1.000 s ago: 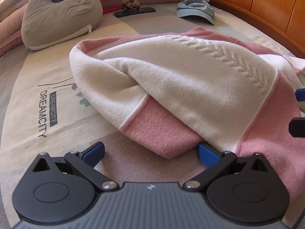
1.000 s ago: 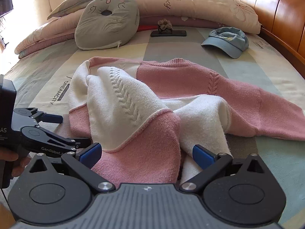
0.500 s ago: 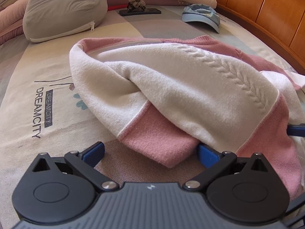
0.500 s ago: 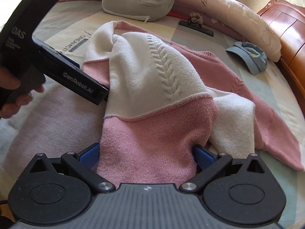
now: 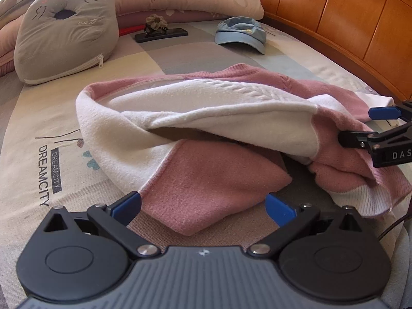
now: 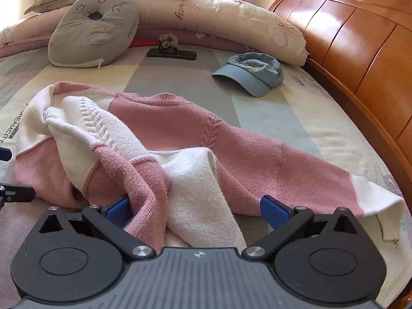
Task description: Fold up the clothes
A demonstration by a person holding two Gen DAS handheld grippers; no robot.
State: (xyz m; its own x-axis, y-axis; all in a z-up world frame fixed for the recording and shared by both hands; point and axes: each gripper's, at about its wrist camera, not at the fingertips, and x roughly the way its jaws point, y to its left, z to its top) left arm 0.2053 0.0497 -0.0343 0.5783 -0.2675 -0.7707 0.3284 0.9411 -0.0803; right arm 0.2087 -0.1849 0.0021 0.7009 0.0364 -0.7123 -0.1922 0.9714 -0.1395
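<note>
We see our pink-and-white sweater (image 6: 164, 139) crumpled mid-bed (image 6: 303, 118), one sleeve stretched toward 3 o'clock, near the wooden bed frame (image 6: 360, 59). Left gripper (image 5: 203, 206) jaws are spread wide over a pink corner; right gripper (image 6: 195, 209) jaws are spread too, with fabric bunched between them. At 12 o'clock, well clear, lie a blue cap (image 6: 251, 76), phone (image 6: 172, 53) and grey cushion (image 6: 95, 29).

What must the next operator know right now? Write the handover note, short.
Left tool: open, holding nothing, a pink corner of the sweater lying between its fingers.
Right tool: open, sweater folds bunched between its fingers, not clamped.
Sweater: crumpled on the bed, one sleeve stretched out to the right.
Done: no neat fold yet.
Left: flatten it, fold sleeves in, fold the body.
</note>
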